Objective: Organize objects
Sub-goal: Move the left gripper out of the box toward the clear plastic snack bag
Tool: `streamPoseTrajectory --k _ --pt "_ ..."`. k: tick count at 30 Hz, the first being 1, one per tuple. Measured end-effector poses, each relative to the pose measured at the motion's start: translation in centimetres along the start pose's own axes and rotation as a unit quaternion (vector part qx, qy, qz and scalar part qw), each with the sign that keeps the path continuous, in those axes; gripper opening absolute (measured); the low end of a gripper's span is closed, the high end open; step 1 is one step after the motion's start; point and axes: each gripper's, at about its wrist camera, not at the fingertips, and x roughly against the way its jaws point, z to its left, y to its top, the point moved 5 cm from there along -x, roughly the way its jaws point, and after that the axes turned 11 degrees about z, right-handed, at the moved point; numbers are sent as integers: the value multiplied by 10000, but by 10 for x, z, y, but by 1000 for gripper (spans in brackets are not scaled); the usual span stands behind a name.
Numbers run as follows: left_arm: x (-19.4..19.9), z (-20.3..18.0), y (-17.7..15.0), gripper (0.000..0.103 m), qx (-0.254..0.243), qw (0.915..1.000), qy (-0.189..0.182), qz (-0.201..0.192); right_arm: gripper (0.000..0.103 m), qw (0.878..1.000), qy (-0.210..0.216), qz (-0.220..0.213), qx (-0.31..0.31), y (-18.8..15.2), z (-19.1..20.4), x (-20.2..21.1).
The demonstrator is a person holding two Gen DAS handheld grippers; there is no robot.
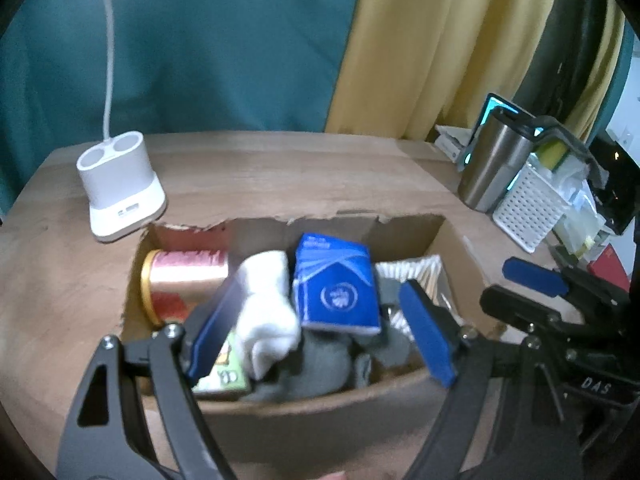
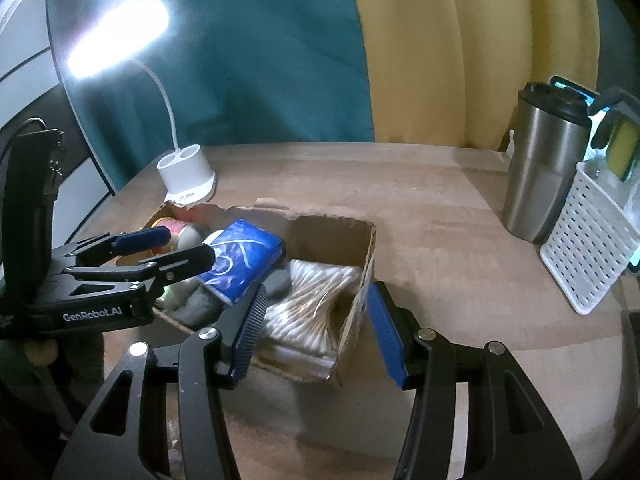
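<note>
The box (image 1: 320, 408) sat mid-table (image 1: 280, 176), torn rim, w/ a blue pack (image 1: 338, 288) tilted on top, white cloth (image 1: 266, 312) left of it, a spool (image 1: 176, 276) at the far left, swabs (image 2: 308, 304) at the right end. Grey stuff beneath was half buried, hard to ID. Left gripper (image 1: 320, 340) hung over the box, jaws apart, nothing gripped. Right gripper (image 2: 316, 328) was open too, straddling the box's near corner, not squeezing it. Lamp base (image 1: 120, 184), tumbler (image 2: 544, 168), white basket (image 2: 588, 248) stood around; basket contents unclear.

Your room is dim; the lit lamp head (image 2: 118, 38) glares white at upper left of the right wrist view. Both fisheye views bend and darken at their edges, and everything looks soft, slightly blurred.
</note>
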Motion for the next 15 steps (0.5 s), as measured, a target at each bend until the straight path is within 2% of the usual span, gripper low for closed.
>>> streamPoseTrajectory --k 15 --pt "34 12 -37 83 -51 9998 -72 -178 56 9998 -195 22 0 -26 23 19"
